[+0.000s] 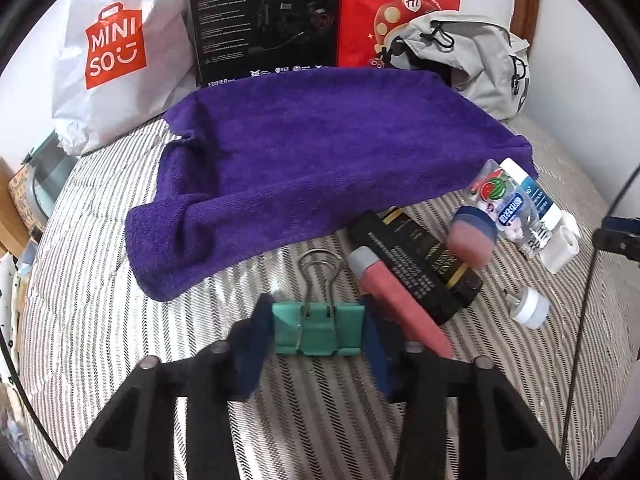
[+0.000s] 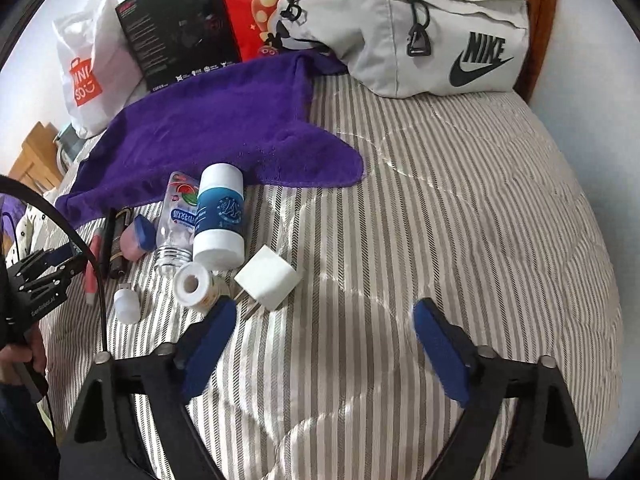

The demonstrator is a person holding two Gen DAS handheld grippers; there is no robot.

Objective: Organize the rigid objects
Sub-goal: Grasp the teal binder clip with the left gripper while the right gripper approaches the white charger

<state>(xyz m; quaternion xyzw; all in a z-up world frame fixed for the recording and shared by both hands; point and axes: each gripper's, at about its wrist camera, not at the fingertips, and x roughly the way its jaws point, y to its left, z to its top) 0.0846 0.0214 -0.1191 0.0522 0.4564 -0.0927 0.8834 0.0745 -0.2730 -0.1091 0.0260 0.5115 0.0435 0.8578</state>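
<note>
My left gripper (image 1: 318,334) is shut on a green binder clip (image 1: 319,330), its wire handles pointing toward the purple towel (image 1: 316,152). Right of it lie a pink pen-like case (image 1: 394,300), a black box (image 1: 416,264), a pink and blue cap-shaped piece (image 1: 472,236), a clear bottle (image 1: 504,204) and a small white cap (image 1: 530,308). My right gripper (image 2: 324,336) hangs open over bare striped bedding. Ahead to its left sit a white charger cube (image 2: 268,282), a tape roll (image 2: 194,284), a blue and white tube (image 2: 220,216) and the clear bottle (image 2: 178,220).
A white Miniso bag (image 1: 108,52), a black headset box (image 1: 264,20), a red bag (image 1: 384,4) and a grey Nike backpack (image 2: 420,28) line the far side of the bed. A wooden bed frame (image 2: 540,20) is at the right. Striped bedding (image 2: 440,200) stretches right.
</note>
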